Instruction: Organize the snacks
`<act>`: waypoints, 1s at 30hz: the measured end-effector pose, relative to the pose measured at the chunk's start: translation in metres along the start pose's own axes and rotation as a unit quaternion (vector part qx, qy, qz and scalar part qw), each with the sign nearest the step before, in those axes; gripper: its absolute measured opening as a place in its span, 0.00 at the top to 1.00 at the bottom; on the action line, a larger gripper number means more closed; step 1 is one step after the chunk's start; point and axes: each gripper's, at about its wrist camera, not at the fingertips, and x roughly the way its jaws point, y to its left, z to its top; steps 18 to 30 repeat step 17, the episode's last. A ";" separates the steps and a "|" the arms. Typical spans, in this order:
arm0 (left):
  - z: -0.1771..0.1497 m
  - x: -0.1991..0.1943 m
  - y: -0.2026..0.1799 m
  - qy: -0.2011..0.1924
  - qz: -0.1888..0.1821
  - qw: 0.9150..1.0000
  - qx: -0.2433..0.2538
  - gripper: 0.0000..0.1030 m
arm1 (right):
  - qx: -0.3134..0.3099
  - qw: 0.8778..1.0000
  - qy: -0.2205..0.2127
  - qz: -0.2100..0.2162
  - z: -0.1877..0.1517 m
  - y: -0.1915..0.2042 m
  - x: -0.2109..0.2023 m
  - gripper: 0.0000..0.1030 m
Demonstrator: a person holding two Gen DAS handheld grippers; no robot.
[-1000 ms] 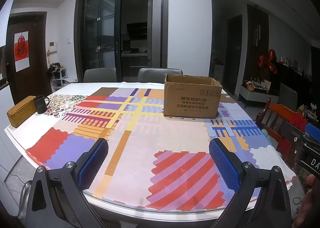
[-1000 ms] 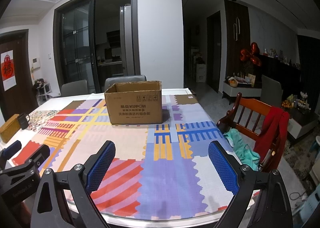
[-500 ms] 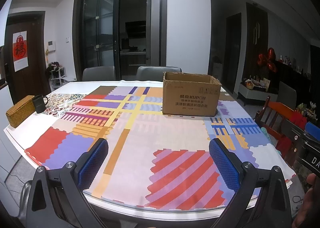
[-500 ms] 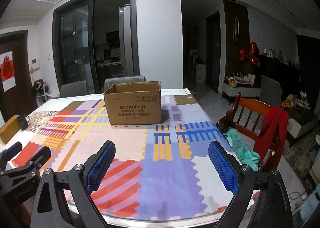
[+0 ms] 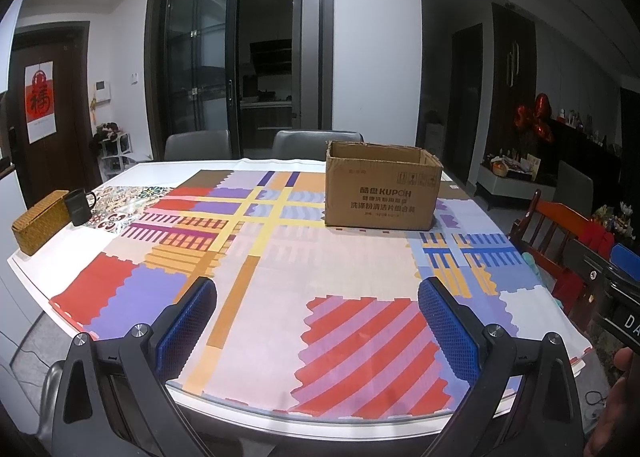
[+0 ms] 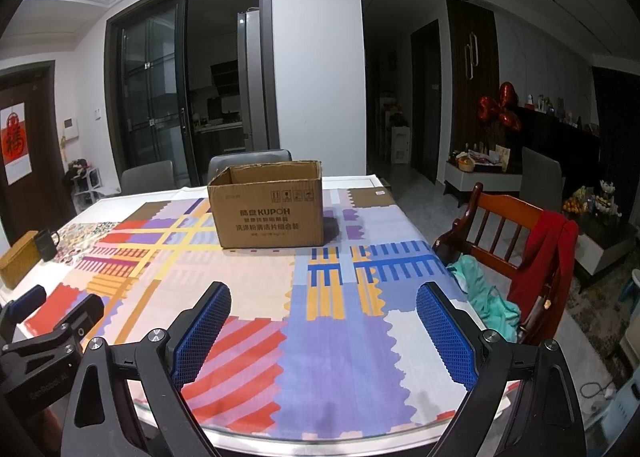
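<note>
Nearest: left gripper (image 5: 318, 307) and right gripper (image 6: 324, 307) both held at the table's near edge, blue-padded fingers spread wide, nothing between them. Patchwork tablecloth (image 5: 280, 289) bare in front of both. Further out, cardboard box (image 5: 382, 187) sits open-topped, at about 1 o'clock from the left gripper, 11 o'clock from the right. Far at 10 o'clock: black mug (image 5: 80, 207) just beside a woven box (image 5: 38, 227). No snacks visible anywhere; the cardboard box's inside is hidden from here. Task looks either unstarted or already packed, cannot tell which.
</note>
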 end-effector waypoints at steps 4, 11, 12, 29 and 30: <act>-0.001 0.001 0.000 0.004 -0.002 1.000 0.001 0.00 | 0.001 1.000 0.000 0.000 0.000 0.000 0.000 0.08; -0.001 0.001 -0.001 0.004 -0.002 1.000 0.001 0.00 | 0.001 1.000 0.001 0.000 0.000 -0.001 0.000 0.08; -0.001 0.001 -0.001 0.004 -0.002 1.000 0.001 0.00 | 0.001 1.000 0.001 0.000 0.000 -0.001 0.000 0.08; -0.001 0.001 -0.002 0.004 -0.005 1.000 0.003 0.00 | 0.002 1.000 0.001 0.000 -0.001 -0.001 -0.002 0.08; -0.001 0.001 -0.002 0.004 -0.005 1.000 0.003 0.00 | 0.002 1.000 0.001 0.000 -0.001 -0.001 -0.002 0.08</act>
